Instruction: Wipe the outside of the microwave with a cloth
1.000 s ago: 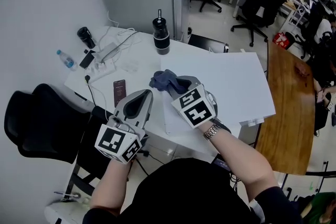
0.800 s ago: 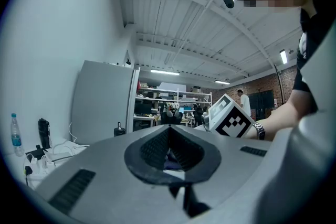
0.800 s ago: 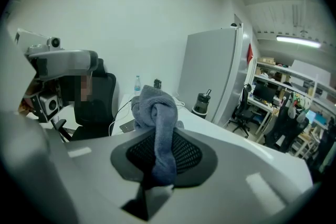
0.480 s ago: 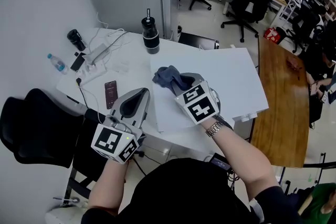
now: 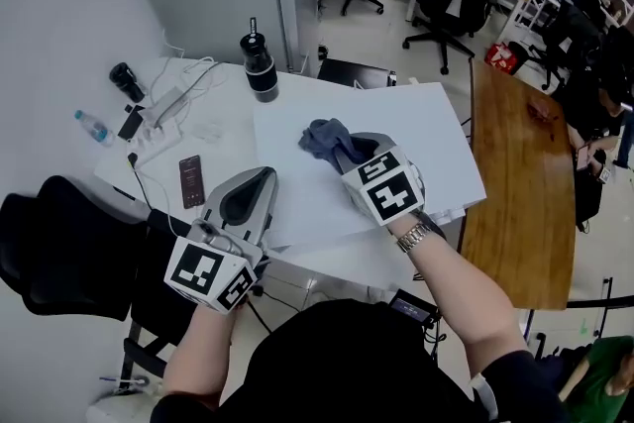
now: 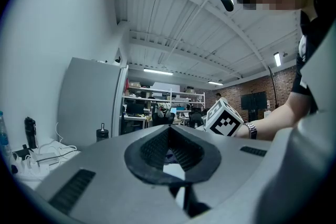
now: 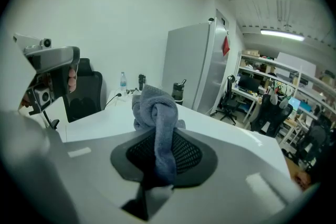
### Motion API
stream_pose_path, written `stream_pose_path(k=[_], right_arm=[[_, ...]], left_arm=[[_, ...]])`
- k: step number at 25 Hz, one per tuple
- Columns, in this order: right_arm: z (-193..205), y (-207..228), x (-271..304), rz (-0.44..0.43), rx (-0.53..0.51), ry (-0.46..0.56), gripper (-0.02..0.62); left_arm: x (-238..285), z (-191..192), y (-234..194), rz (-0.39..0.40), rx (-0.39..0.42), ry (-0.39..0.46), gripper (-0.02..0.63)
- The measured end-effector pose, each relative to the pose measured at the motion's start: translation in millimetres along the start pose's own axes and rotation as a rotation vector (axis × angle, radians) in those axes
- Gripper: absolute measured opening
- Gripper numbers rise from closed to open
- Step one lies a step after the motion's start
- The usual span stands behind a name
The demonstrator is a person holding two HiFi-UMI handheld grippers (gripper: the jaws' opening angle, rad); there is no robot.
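Over white office worktop (image 5: 220,152), had the cloth (image 5: 322,138) bunched in the right gripper's (image 5: 343,152) clamped jaws, on the near side of the flask (image 5: 259,66). Left gripper (image 5: 263,176) beside it, jaws closed, empty. Judged the cloth soft, light, floppy: best pinched at a gathered fold.

A white desk (image 5: 226,158) stands against the wall on its left. A white microwave (image 5: 396,129) takes up the desk's right part, reaching to the near edge. At the far edge, just beside the microwave, a black tumbler (image 5: 260,74) stands upright. Near the far left corner lies a black cylinder (image 5: 126,82), and a water bottle (image 5: 92,126) lies on its side by the left edge. Between them sits a power strip (image 5: 163,106) with white cables (image 5: 198,69). A dark phone (image 5: 191,181) lies flat close to the near edge.
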State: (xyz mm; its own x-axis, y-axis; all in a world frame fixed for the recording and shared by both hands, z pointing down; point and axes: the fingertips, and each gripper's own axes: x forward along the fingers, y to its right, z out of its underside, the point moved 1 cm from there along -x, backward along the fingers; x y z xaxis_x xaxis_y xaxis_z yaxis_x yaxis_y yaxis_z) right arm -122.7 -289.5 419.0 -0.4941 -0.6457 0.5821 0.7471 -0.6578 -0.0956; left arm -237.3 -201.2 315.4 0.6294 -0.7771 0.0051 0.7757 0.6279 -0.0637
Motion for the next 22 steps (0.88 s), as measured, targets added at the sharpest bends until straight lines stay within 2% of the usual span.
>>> stream_pose_path(k=[13, 22], right_arm=[[46.0, 91.4, -48.9, 0.038, 0.050, -0.017, 0.071], [77.3, 158.6, -81.7, 0.077, 0.076, 0.007, 0.071]], left_arm=[[56.9, -6.7, 68.2, 0.027, 0.025, -0.017, 0.005], [96.6, -3.8, 113.9, 0.043, 0.037, -0.037, 0.005]])
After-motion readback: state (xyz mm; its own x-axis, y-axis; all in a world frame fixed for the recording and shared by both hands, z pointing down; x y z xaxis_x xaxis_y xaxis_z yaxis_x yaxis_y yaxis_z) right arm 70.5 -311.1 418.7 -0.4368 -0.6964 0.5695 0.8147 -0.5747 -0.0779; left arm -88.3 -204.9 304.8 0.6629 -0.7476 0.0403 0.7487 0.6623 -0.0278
